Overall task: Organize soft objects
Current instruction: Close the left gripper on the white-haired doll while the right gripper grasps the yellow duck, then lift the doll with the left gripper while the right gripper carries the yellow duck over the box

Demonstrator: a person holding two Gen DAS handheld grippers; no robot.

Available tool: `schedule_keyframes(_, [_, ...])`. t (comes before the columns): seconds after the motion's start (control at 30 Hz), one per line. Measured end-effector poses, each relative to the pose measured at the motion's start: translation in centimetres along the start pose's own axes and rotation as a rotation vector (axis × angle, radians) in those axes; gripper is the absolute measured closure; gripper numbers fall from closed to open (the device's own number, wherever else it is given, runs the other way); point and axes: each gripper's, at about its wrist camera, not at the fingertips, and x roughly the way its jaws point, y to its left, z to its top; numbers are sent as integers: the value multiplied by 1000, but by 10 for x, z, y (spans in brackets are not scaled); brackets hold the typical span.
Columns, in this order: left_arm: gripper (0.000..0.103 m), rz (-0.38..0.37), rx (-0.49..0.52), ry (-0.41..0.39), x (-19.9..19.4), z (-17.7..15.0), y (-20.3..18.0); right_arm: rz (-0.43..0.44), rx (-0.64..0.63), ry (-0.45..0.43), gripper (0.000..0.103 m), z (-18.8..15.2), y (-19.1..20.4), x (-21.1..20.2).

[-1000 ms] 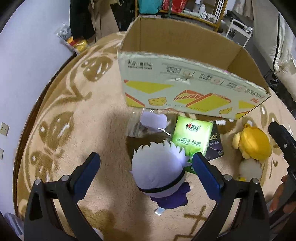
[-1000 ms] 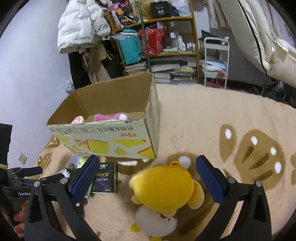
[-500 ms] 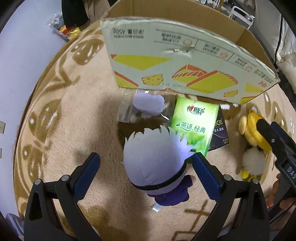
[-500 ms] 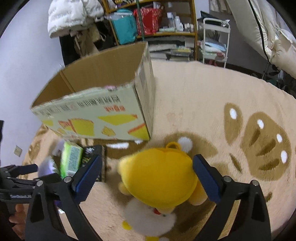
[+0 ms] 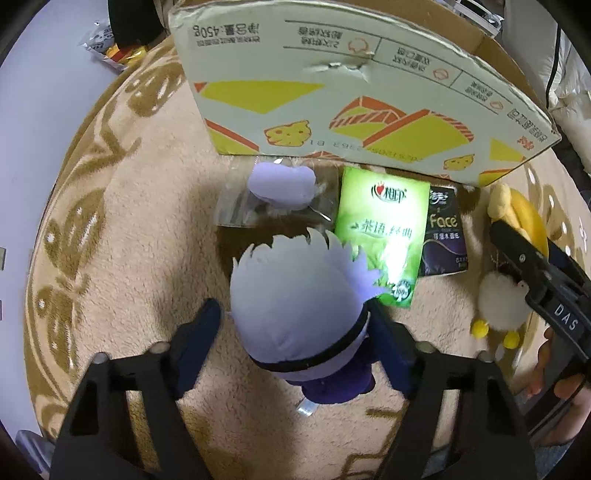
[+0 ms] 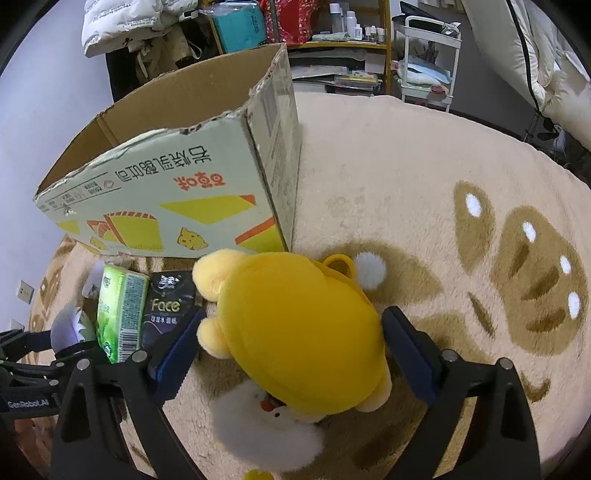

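A plush doll with pale lilac spiky hair and a purple body (image 5: 299, 310) lies on the carpet. My left gripper (image 5: 295, 350) is open, its blue pads either side of the doll's head and close to it. A yellow plush (image 6: 299, 332) with a small white chick (image 6: 266, 424) under it lies in front of the cardboard box (image 6: 166, 184). My right gripper (image 6: 291, 354) is open around the yellow plush, pads near its sides. In the left wrist view the yellow plush (image 5: 524, 221) lies at the right behind the right gripper.
A green tissue pack (image 5: 384, 229) and a black "Face" tissue pack (image 5: 443, 236) lie before the box (image 5: 332, 92). A small lilac plush in a clear bag (image 5: 280, 181) lies beside them. Shelves (image 6: 332, 33) and a white cart (image 6: 424, 62) stand beyond the carpet.
Both grippers have come down and forward over their plush toys, which now sit between the pads. The jaws have narrowed around them. The toys have not moved.
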Motion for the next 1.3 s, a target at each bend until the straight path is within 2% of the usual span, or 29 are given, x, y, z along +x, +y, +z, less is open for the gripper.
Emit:
schedule_keyframes(0.03, [37,-8,1,5,1,0,0,4,3,-3,4,1,-1,0])
schedule_keyframes(0.23, [38,8,19,-3,-1,-4,-7,31,15,-7,4,7,-3,4])
schedule_keyframes(0.77, [38,23,22,-12,-5,-3,-11,49,36,10,16,8,-12,10])
schedule_keyframes(1.1, [38,23,-10,-57,-19,-6,-3,37,4,-30,17,7,-4,-4])
schedule_keyframes(1.3, [38,45,-25,-153,-41,-12,2,41,-3,-87,17,9,-1,-22])
